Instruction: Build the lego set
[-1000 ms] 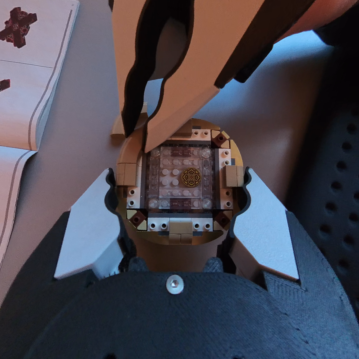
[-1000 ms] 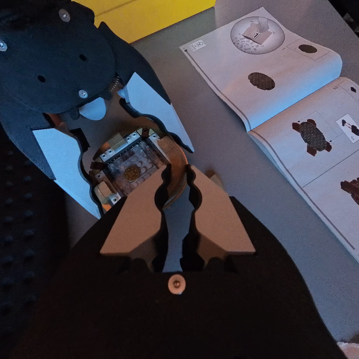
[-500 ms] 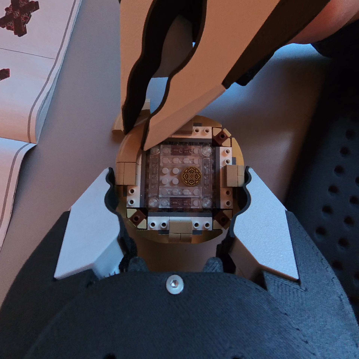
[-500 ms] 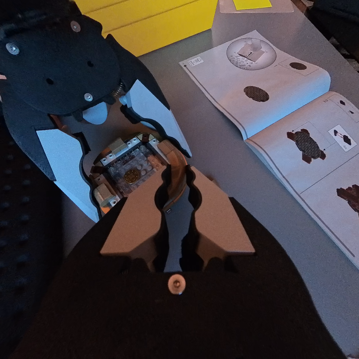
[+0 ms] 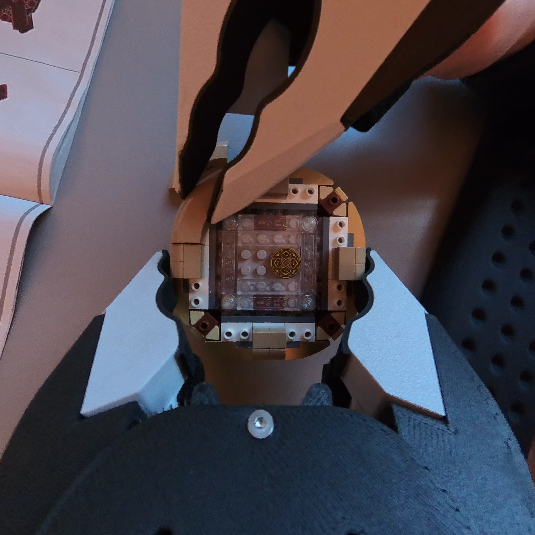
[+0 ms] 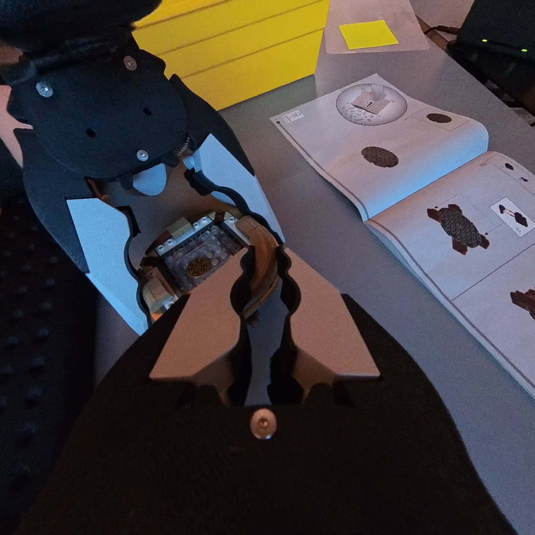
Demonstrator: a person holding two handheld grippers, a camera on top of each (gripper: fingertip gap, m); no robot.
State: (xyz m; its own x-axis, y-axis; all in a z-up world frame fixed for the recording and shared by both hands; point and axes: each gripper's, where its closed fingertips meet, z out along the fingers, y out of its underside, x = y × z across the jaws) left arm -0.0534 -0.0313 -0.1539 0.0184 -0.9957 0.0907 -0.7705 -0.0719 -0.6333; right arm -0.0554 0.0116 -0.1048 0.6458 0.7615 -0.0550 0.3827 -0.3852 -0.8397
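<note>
Left wrist view: hand-held gripper [image 5: 265, 270] clamps model [image 5: 267, 260] (round).

Grey table [image 6: 333, 260]: round lego build [image 5: 269, 260], open instruction booklet [image 6: 434, 188], yellow box [image 6: 231, 49], yellow note [image 6: 367, 34].

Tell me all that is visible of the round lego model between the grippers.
The round lego model lies flat on the grey table. It looks like plastic: a gold-tan disc, a clear studded square centre with a round gold patterned tile, white, tan and dark-brown corner bricks around it. The left gripper clamps its two sides. The right gripper straddles a tan curved piece on its rim, fingertips close around it; whether they pinch it is unclear.
</note>
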